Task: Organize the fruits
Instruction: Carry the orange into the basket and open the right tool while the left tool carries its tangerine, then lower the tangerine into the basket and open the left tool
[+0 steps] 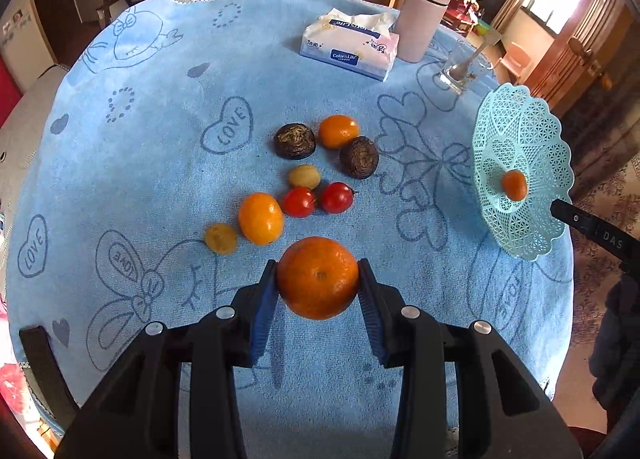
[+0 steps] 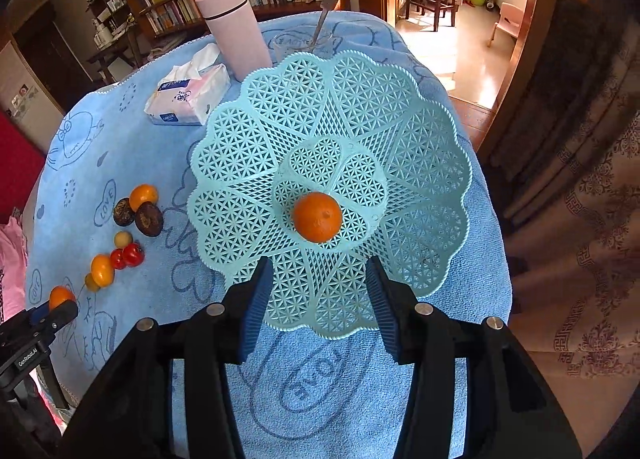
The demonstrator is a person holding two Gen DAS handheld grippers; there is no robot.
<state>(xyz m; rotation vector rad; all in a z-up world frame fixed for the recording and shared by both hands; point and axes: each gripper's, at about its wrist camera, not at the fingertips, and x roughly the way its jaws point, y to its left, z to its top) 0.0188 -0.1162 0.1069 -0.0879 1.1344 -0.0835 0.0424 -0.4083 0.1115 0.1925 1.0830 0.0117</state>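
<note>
The left gripper [image 1: 318, 279] has its jaws pressed on a large round orange tangerine [image 1: 318, 277], held above the blue towel-covered desk [image 1: 160, 163]. The right gripper [image 2: 316, 291] hangs with jaws parted and empty over the pale turquoise lattice plastic basket [image 2: 400, 139], where a small orange tangerine [image 2: 318, 216] sits, seemingly at its centre.

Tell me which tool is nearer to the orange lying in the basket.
Right. The right tool hovers open just over the basket, with the orange in the basket just ahead of its fingertips. The left tool is off beside the basket, gripping another orange.
</note>
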